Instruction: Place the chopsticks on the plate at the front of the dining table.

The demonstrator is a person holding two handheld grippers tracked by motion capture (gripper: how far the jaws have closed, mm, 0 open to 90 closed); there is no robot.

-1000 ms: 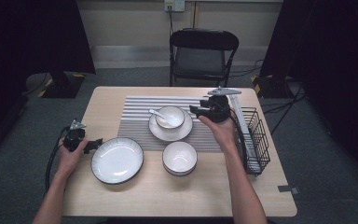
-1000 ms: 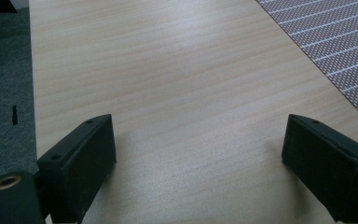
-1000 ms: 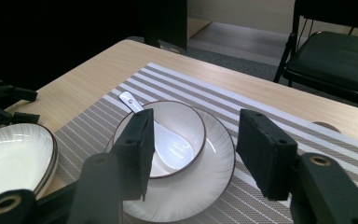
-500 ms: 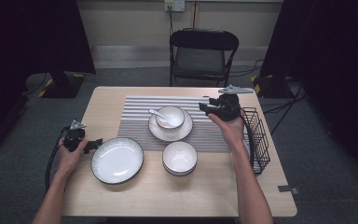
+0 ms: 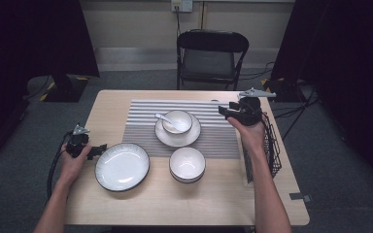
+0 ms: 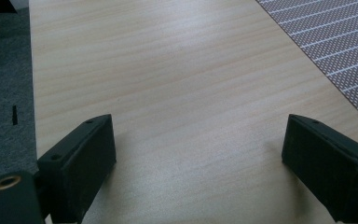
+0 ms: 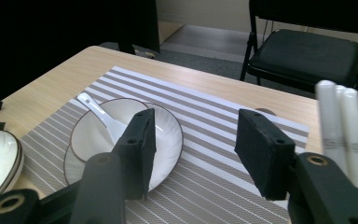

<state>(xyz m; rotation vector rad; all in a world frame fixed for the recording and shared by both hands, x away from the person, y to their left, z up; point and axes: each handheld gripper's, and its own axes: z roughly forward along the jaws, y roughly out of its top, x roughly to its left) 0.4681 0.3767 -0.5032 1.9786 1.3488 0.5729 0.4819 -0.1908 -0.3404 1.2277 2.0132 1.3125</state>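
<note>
The left gripper (image 5: 97, 149) rests on the wooden table (image 5: 107, 104) at its left edge, held in the person's left hand (image 5: 72, 158). In the left gripper view its jaws stand wide apart over bare wood with nothing between them. Its jaws point right toward the large plate (image 5: 122, 166), which lies just beside the tips, near the near-left corner of the striped placemat (image 5: 209, 138).

Right of the large plate, an empty bowl (image 5: 187, 164) sits at the near edge of the placemat. Beyond it, toward the far side, a smaller bowl (image 5: 177, 121) stands on a saucer (image 5: 161, 135) in the middle of the placemat. A white spoon (image 5: 164, 118) lies in this bowl with its handle pointing to the far left.

The right gripper (image 5: 226, 111) is held above the far-right part of the placemat in the person's right hand (image 5: 248, 133). Its jaws point left toward the bowl on the saucer and are apart, with nothing clamped; in the right gripper view the gap frames bare placemat just right of the saucer.

A black wire rack (image 5: 272, 150) stands at the right edge of the table, just right of the right hand. White rods (image 7: 347, 135) show at the right of the right gripper view. A black chair (image 5: 211, 56) stands beyond the far edge of the table.
</note>
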